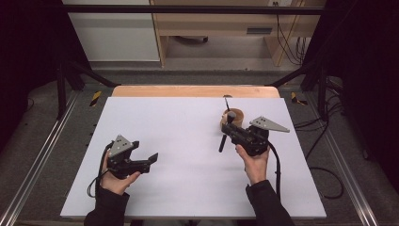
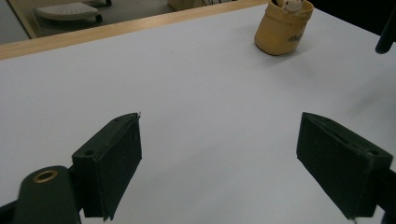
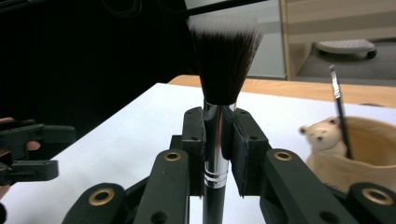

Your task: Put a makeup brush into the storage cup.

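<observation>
My right gripper (image 1: 229, 129) (image 3: 217, 128) is shut on the silver ferrule of a black makeup brush (image 1: 221, 142) (image 3: 224, 56). In the right gripper view the dark bristles stand upright above the jaws. Just beyond it stands a tan wooden cup (image 1: 234, 117) (image 3: 369, 149) (image 2: 282, 29) with a small bear figure (image 3: 321, 135) on its rim and a thin brush (image 3: 339, 109) inside. My left gripper (image 1: 145, 152) (image 2: 219, 158) hovers over the white table (image 1: 188, 132) at the front left, jaws wide open, nothing between its pads (image 2: 114, 163).
A wooden strip (image 1: 195, 91) runs along the table's far edge. Black frame bars (image 1: 188, 9) and cables (image 1: 320, 136) surround the table. The brush's handle end (image 2: 385, 37) reaches into the left gripper view at the right edge.
</observation>
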`<action>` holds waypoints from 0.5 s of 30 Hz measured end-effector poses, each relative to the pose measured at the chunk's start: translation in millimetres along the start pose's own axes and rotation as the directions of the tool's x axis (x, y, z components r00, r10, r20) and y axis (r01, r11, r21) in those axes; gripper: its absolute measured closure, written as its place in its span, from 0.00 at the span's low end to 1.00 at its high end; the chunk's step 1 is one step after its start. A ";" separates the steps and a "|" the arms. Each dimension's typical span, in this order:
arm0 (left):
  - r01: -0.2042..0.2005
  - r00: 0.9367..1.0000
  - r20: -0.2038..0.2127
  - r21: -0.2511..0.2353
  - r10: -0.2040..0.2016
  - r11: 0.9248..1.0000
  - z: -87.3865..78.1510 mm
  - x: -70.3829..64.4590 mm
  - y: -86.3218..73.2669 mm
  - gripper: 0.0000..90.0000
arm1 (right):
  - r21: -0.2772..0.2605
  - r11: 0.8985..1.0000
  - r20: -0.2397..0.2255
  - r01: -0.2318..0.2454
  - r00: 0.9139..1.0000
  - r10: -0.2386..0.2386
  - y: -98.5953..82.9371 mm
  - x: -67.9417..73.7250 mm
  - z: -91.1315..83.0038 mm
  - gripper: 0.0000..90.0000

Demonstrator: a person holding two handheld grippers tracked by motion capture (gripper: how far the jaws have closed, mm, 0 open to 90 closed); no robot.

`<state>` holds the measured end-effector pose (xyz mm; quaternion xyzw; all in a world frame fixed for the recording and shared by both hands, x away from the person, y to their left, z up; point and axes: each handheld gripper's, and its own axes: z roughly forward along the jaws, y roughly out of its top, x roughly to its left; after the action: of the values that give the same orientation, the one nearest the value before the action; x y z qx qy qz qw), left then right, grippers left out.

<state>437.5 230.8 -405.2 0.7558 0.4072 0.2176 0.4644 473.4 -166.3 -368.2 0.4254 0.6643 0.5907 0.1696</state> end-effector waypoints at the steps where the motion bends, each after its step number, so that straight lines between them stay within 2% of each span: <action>1: -0.002 1.000 -0.002 -0.004 0.002 1.000 -0.8 0.6 -1.0 0.15 | -0.002 1.000 0.012 0.007 1.000 -0.007 1.7 -1.4 -1.3 0.86; 5: 0.003 1.000 -0.006 -0.012 -0.003 1.000 -5.0 3.8 -3.7 0.15 | -0.012 1.000 0.051 0.024 0.998 -0.023 8.3 -8.4 -6.9 0.86; 15: 0.019 1.000 -0.019 -0.021 -0.019 1.000 -11.5 11.5 -7.3 0.15 | -0.031 0.998 0.106 0.055 0.993 -0.051 19.7 -15.7 -10.4 0.86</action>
<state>432.9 247.9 -406.7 0.7447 0.4166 0.2249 0.4704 482.1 -186.1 -351.7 0.4353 0.6555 0.5739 0.2270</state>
